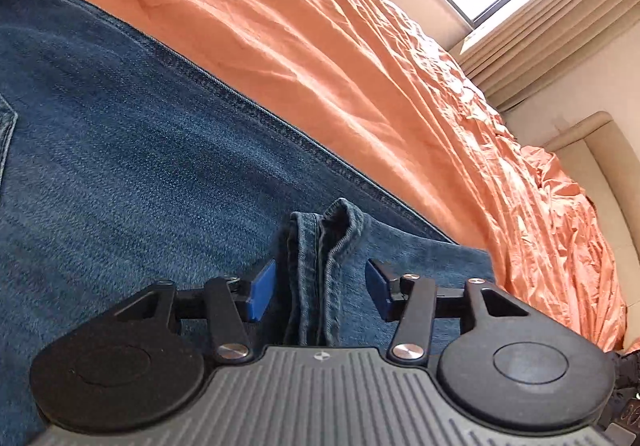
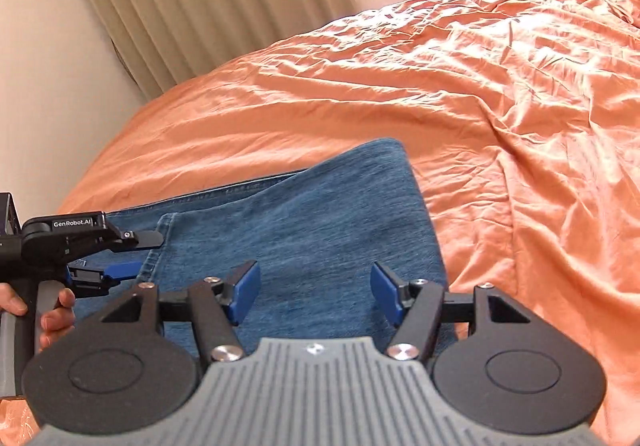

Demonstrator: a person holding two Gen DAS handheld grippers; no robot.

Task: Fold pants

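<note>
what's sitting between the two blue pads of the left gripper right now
In the left wrist view, a bunched hem of the jeans stands between the left gripper's open pads.

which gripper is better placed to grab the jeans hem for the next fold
Left. The left gripper is open with the bunched hem between its pads, not pinched; the right gripper is open over flat denim.
</note>
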